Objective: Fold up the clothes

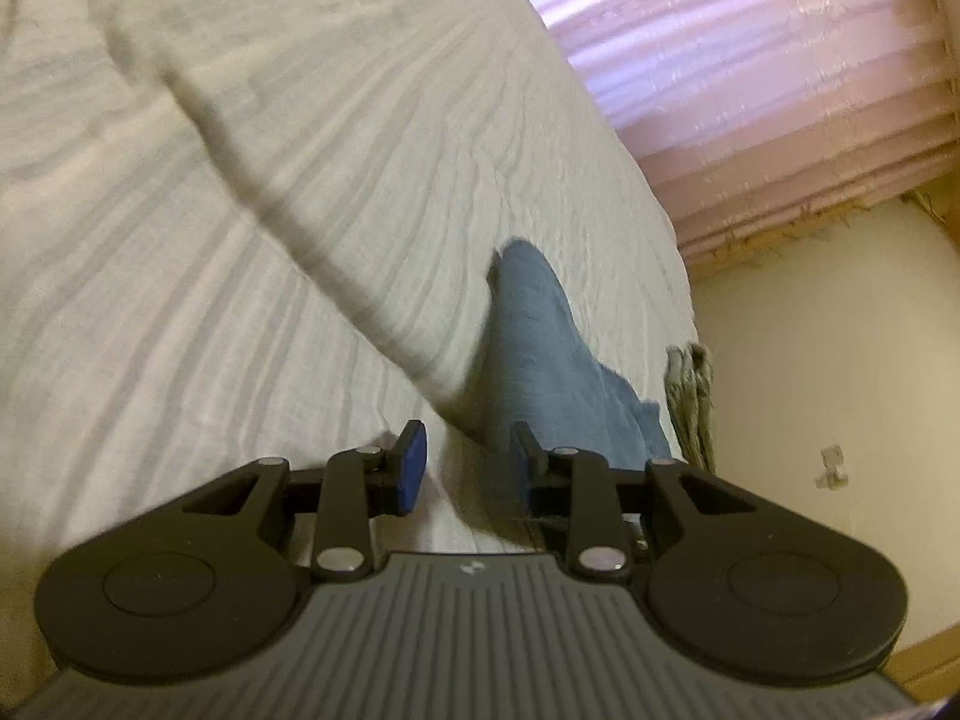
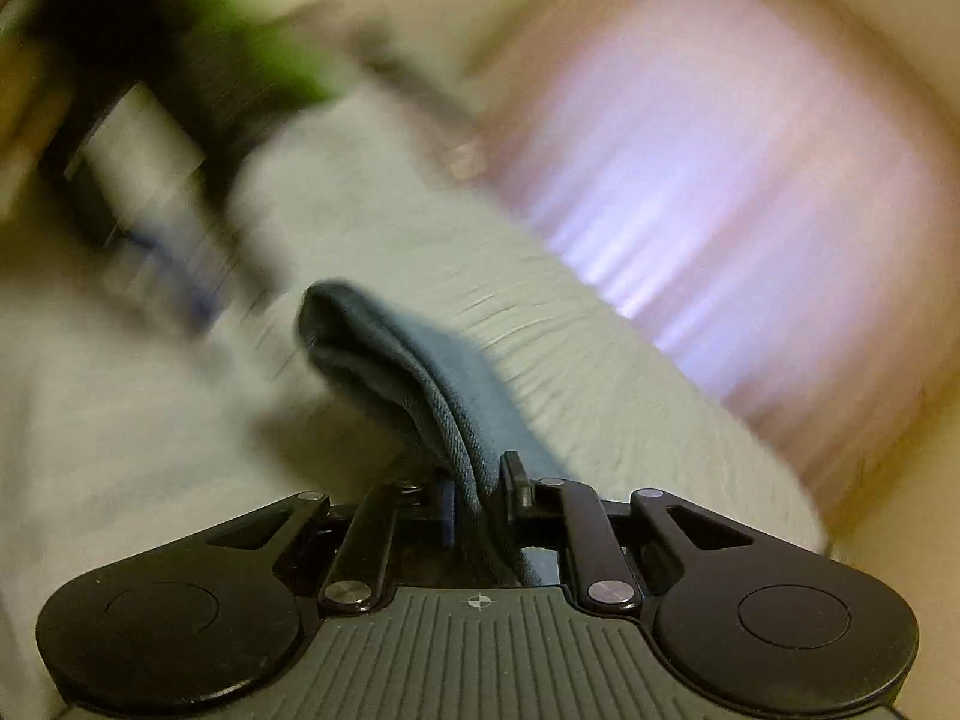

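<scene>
Pinching blue garment (image 2: 420, 372) between right hand-held gripper (image 2: 477, 489) pads.

Illumination: dim and warm, with backlight through the pink curtain (image 1: 750, 90). A soft diagonal shadow crosses the bed (image 1: 180, 300). Right wrist view: heavy motion blur. Both views: fisheye curvature and dark corners.

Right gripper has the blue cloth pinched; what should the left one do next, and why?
Probably close the left gripper on the blue cloth. Its jaws stand apart over the white bedspread, with the cloth's edge just ahead between them but not pressed. The right gripper already clamps a fold, so a second grip would let both lift it.
</scene>
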Motion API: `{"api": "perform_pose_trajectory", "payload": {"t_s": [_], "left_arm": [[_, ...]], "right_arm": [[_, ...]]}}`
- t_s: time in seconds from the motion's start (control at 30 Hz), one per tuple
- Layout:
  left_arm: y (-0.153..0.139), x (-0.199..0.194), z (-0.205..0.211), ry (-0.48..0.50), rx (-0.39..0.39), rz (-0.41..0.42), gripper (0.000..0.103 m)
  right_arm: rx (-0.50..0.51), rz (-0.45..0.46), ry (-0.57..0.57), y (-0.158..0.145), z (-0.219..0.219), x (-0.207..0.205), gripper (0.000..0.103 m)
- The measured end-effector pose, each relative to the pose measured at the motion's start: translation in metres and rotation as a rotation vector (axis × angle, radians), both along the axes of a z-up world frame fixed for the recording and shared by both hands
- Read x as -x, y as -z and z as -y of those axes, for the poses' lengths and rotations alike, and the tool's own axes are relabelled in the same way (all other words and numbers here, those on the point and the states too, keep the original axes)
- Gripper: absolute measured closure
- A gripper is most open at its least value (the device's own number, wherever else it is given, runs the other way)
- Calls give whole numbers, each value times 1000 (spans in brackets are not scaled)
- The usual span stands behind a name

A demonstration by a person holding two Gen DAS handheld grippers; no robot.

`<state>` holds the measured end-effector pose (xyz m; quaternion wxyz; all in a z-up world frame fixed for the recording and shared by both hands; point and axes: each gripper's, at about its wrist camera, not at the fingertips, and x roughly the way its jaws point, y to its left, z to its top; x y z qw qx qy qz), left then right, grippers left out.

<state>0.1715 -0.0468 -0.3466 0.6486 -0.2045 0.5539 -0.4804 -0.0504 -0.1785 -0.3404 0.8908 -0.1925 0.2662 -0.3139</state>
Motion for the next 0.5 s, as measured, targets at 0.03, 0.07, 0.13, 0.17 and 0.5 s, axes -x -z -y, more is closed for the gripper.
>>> {"api": "perform_pose_trajectory", "payload": {"t_s": [0.03, 0.07, 0.13, 0.17, 0.5], "left_arm": [[-3, -1, -2, -7, 2, 13, 79], [-7, 1, 0, -7, 7, 26, 79], [-13, 5, 6, 6, 18, 45, 79], [-15, 8, 12, 19, 24, 49, 79], [-37, 73, 94, 239, 103, 59, 79]], "right_arm": [[-49, 91, 38, -16, 9, 7, 90], [-95, 182, 77, -30, 19, 17, 90], [-175, 344, 145, -57, 38, 39, 90], [-212, 422, 178, -70, 49, 52, 90], [-562, 1069, 496, -115, 144, 260, 90]]}}
